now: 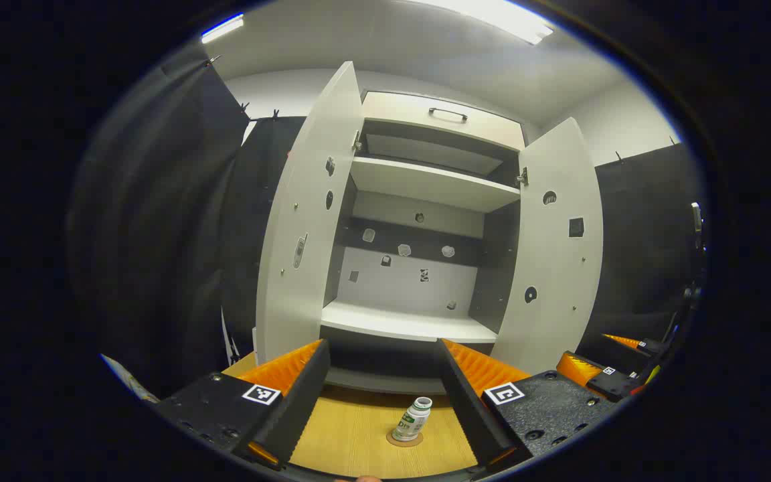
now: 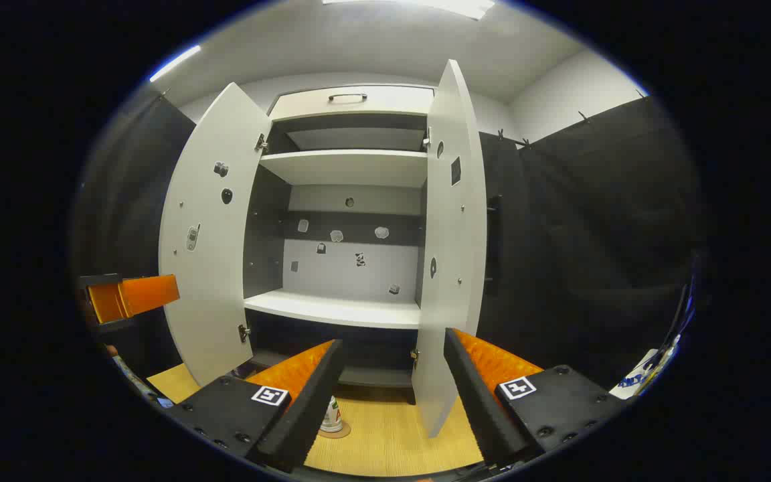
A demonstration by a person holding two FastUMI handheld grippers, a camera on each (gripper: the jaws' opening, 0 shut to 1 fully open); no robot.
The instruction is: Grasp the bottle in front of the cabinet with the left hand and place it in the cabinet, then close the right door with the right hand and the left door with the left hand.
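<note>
While the bottle [image 1: 413, 420] stands untouched on the table [image 1: 352, 435], low centre in the left gripper view, both doors gape, the left gripper [image 1: 382, 402] and right gripper [image 2: 392, 402] hang wide and empty, so nothing is done yet.

In the left gripper view, the left gripper [image 1: 382, 402] hangs with its fingers [image 1: 298, 395] spread wide above the wooden table [image 1: 345, 435]. Between them, farther off, the small white bottle [image 1: 413, 420] stands upright on a round mat. Behind it the cabinet [image 1: 419, 234] stands with both doors swung open, its shelves bare.
</note>
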